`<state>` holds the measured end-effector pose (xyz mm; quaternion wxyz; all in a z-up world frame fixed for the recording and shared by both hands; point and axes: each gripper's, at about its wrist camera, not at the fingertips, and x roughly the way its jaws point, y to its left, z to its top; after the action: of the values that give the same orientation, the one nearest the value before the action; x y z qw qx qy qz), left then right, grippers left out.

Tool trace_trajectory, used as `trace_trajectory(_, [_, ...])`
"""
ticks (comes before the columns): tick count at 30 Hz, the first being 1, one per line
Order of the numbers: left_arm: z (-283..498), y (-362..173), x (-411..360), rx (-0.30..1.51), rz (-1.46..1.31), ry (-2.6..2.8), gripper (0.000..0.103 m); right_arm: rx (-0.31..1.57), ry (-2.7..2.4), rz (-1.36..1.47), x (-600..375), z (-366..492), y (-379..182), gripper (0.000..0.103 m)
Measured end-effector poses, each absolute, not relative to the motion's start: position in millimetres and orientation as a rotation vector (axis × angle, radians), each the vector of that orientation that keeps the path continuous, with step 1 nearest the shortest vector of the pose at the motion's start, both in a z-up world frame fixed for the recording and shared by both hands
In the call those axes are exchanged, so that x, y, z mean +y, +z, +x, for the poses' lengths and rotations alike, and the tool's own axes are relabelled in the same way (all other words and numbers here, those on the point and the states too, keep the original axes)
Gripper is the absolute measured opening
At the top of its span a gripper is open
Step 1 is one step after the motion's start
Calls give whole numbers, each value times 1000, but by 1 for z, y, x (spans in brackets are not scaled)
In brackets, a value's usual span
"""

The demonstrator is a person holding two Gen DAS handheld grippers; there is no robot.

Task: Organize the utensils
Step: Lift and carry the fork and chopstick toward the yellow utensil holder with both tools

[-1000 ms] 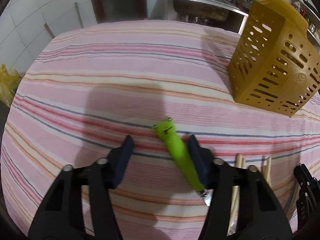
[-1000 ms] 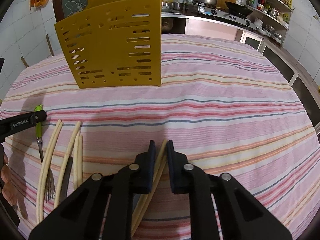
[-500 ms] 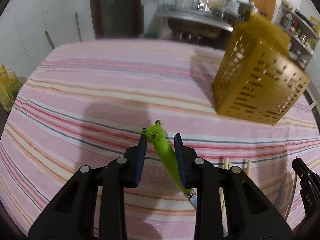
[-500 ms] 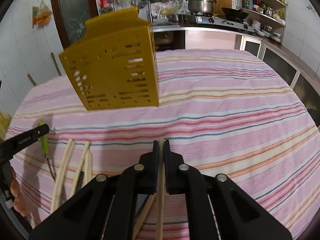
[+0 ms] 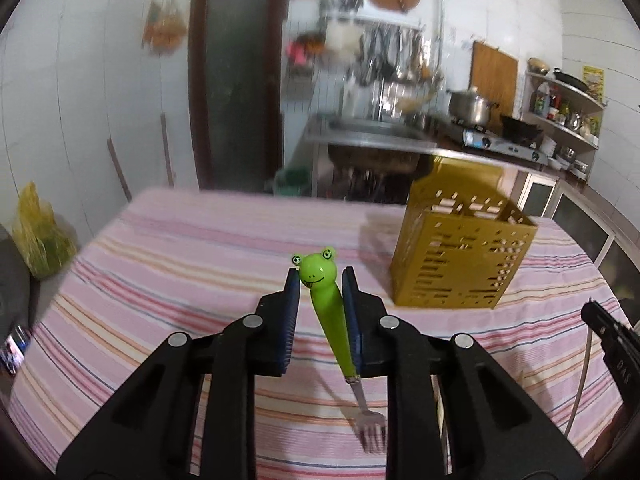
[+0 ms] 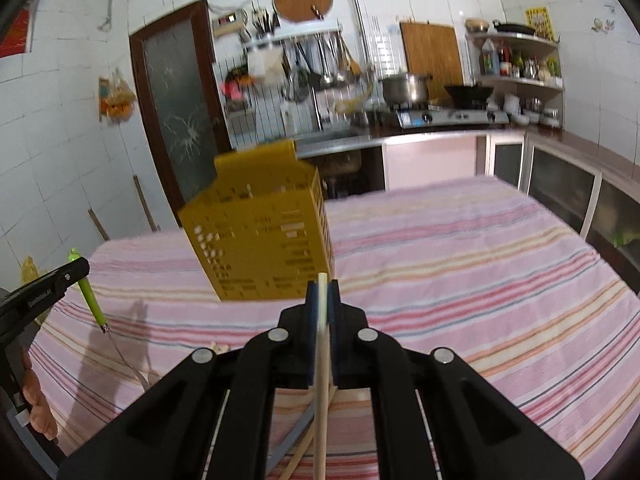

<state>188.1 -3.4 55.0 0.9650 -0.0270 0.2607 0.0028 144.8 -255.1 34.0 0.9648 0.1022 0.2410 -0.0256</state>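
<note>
My left gripper [image 5: 319, 280] is shut on a fork with a green frog handle [image 5: 326, 304]; the fork is lifted off the table, tines hanging down toward me. My right gripper [image 6: 322, 292] is shut on a pale wooden chopstick [image 6: 321, 380], lifted, its tip standing up between the pads. The yellow perforated utensil holder [image 5: 460, 264] stands upright on the striped tablecloth, ahead and right of the left gripper; in the right wrist view the holder [image 6: 260, 240] is ahead and slightly left. The left gripper and the green fork [image 6: 90, 296] show at that view's left edge.
More chopsticks and a grey utensil [image 6: 296, 432] lie on the pink striped tablecloth [image 6: 460, 280] under the right gripper. The right gripper's tip [image 5: 612, 340] shows at the left view's right edge. A kitchen counter with stove and pots [image 6: 420, 120] stands behind the table.
Both grippers closed on their utensils and rose from the table. The fork and the chopstick came up with them; both views now look more level toward the holder.
</note>
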Motion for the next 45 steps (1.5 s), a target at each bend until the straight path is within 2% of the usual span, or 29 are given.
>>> trace_trajectory(17, [153, 66, 3, 460, -19, 2, 19, 271, -60, 138, -248, 94, 67, 5])
trace_trajectory(45, [142, 87, 11, 396, -33, -4, 18, 222, -56, 136, -257, 101, 100, 5])
